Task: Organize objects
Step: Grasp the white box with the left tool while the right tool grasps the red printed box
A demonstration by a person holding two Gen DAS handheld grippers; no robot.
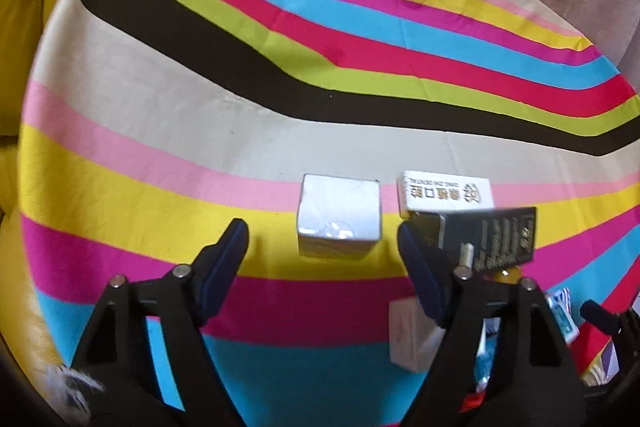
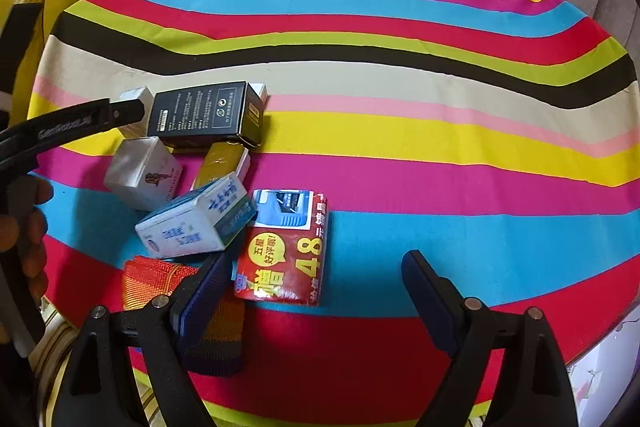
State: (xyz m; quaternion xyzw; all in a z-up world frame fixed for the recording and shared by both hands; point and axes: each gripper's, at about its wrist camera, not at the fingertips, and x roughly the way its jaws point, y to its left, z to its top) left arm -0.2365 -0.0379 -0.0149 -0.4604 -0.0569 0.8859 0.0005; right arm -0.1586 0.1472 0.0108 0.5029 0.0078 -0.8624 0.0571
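Striped cloth [image 2: 400, 131] in pink, yellow, blue, red, green, black; black box [image 2: 200, 113]; red pack [image 2: 286, 259]; white cube [image 1: 339, 215].

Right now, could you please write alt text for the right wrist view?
The open right gripper hovers over a red packet beside a cluster of small boxes, among them a black box, on a round table with a striped cloth.

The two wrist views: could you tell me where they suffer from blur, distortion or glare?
Left wrist view: the black box is smeared, the print on the white box soft; glare on the plain box's film. Right wrist view: sharper, print on the red pack readable. Both: fisheye bends the tablecloth's stripes, corners dark.
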